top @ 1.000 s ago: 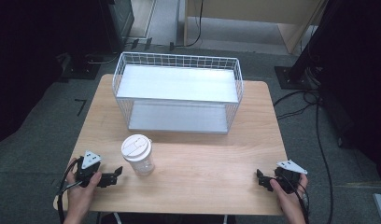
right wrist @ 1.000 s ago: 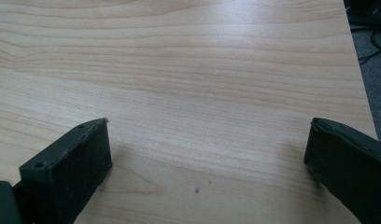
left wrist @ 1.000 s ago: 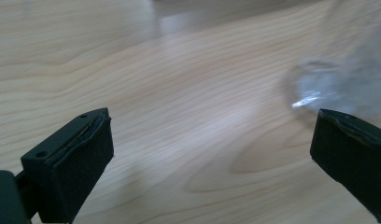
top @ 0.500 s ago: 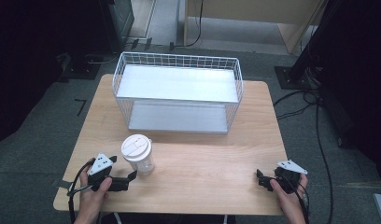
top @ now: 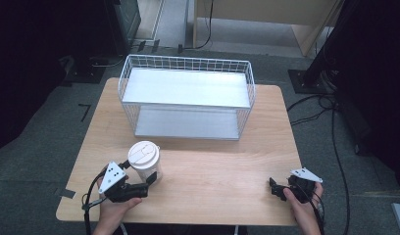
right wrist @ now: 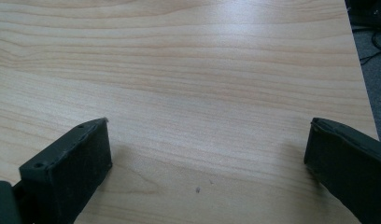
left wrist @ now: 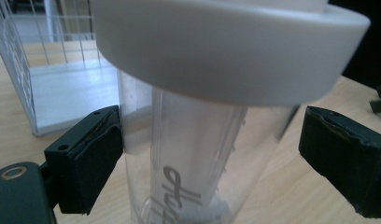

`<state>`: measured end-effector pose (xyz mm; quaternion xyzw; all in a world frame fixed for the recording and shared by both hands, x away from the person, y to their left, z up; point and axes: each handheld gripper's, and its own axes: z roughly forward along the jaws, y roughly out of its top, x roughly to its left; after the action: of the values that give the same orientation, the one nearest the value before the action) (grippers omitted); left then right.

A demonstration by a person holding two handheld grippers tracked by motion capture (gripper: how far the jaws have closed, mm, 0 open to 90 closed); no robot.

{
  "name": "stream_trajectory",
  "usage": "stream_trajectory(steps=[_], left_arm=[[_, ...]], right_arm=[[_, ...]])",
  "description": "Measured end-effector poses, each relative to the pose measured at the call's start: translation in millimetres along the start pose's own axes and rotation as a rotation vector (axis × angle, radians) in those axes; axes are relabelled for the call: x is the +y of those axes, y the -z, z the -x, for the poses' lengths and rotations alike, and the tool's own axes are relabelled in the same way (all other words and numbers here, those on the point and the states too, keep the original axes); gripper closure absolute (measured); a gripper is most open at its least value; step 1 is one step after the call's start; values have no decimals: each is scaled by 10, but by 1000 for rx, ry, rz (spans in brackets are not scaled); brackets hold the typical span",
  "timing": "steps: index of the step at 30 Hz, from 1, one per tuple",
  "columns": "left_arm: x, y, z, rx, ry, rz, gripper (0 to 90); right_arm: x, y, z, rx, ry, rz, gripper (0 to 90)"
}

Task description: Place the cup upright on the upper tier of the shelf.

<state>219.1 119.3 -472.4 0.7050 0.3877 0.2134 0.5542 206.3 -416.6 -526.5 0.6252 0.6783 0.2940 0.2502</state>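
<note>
The left tongs [top: 150, 179] are right up against the clear cup [top: 147, 168], jaws spread wide on either side of it. In the left gripper view one pad [left wrist: 93, 161] sits touching or just beside the cup wall, the other stands clear, so nothing is clamped. The cup stands upright on the wooden counter [top: 222, 166], near its front left, white lid [top: 143, 152] on top (dark lettering runs down the side, too close to read). Behind it, the white wire basket [top: 186, 100] occupies the far half of the counter. Over at the front right, the right tongs [top: 274, 188] rest low in the person's hand, jaws wide apart with only bare wood between them.
</note>
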Motion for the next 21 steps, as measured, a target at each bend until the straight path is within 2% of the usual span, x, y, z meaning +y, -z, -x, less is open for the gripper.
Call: stream_trajectory(steps=[2,3,4,6,9,10,14,16,21], left_arm=[[-3,-14,4,5,3,11,71],[-4,-48,31,27,0,39,71],[-4,-48,31,27,0,39,71],[20,-90,81,67,-4,83,84],[33,-112,104,88,-4,97,115],[27,-138,113,101,-22,103,138],[17,-140,110,103,-46,113,151],[18,-138,121,121,-70,128,154],[77,-147,161,113,-96,167,155]], right_arm=[[0,0,0,0,0,0,4],[0,0,0,0,0,0,4],[0,0,0,0,0,0,4],[0,0,-1,2,1,0,4],[0,-1,0,3,5,2,4],[0,0,-3,3,3,1,4],[0,0,-3,3,4,1,4],[0,0,-5,4,3,0,4],[0,-1,-6,9,7,1,4]])
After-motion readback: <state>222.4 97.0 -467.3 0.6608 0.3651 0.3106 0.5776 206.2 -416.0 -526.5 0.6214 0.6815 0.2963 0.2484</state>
